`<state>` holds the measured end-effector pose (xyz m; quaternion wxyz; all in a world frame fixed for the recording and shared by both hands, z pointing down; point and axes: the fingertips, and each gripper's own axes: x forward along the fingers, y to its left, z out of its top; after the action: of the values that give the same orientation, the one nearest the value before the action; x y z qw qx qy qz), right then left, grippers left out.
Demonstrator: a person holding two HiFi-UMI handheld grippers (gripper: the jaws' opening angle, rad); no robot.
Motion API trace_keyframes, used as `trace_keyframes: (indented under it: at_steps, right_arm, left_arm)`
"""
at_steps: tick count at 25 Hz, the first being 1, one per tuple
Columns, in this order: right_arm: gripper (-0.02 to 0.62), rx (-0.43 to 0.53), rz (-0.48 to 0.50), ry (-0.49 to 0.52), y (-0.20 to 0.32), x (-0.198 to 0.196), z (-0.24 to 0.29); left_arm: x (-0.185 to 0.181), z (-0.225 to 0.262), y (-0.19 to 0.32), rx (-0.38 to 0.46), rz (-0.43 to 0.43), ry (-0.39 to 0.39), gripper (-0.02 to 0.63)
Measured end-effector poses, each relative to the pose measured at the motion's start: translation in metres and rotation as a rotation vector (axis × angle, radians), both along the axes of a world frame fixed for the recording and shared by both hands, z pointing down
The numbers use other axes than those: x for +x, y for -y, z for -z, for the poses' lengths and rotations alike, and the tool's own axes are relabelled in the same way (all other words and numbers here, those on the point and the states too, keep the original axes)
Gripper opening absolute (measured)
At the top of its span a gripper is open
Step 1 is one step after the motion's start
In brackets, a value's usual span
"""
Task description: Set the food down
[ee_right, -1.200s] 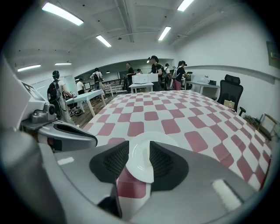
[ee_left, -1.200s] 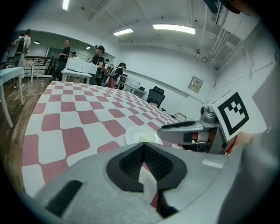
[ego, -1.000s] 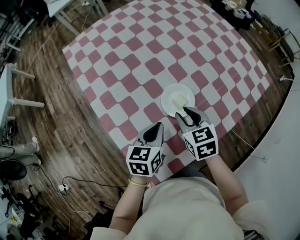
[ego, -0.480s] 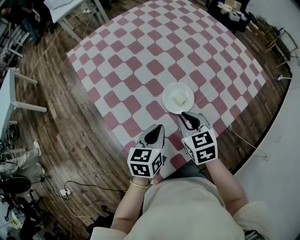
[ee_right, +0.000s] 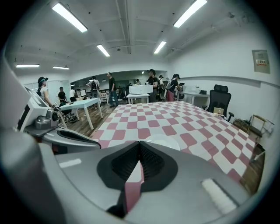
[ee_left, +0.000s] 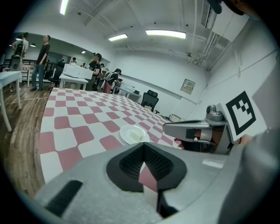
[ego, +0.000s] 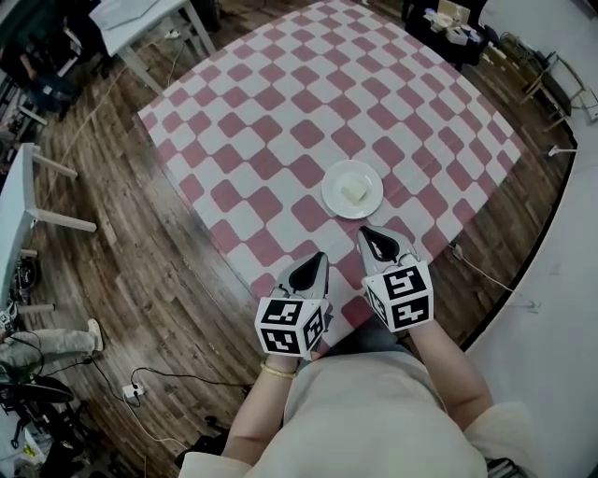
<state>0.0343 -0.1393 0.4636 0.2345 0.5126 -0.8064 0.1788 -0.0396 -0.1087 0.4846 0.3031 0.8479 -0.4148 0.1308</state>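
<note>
A pale block of food [ego: 355,192] lies on a round white plate [ego: 338,177] on the red-and-white checked tablecloth, free of both grippers. My right gripper [ego: 364,231] sits just short of the plate's near rim; its jaws have just been closing and now meet with nothing between them. My left gripper [ego: 321,254] hangs to its left near the table's front edge, shut and empty. In the left gripper view the plate [ee_left: 127,131] and food [ee_left: 136,136] show beyond the jaws [ee_left: 142,145]. The right gripper view has the plate [ee_right: 168,141] partly hidden behind the jaws [ee_right: 139,143].
The checked table [ego: 280,103] stretches away behind the plate. Wooden floor [ego: 121,271] lies to the left, with white tables [ego: 19,187] and cables. A cluttered dark stand [ego: 448,23] is at the far right. Several people stand at the far end of the room [ee_right: 109,87].
Both grippers have drawn back from the plate toward the person. The right jaws, open near the food a second ago, have closed empty. The food stays on the plate.
</note>
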Motion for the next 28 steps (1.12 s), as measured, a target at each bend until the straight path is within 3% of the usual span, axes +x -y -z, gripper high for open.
trace_keyframes:
  at_steps: [28]
  right_arm:
    - [0.006, 0.138, -0.068, 0.077, -0.080, -0.016, 0.054]
  left_arm:
    - [-0.010, 0.035, -0.058, 0.091, -0.050, -0.026, 0.000]
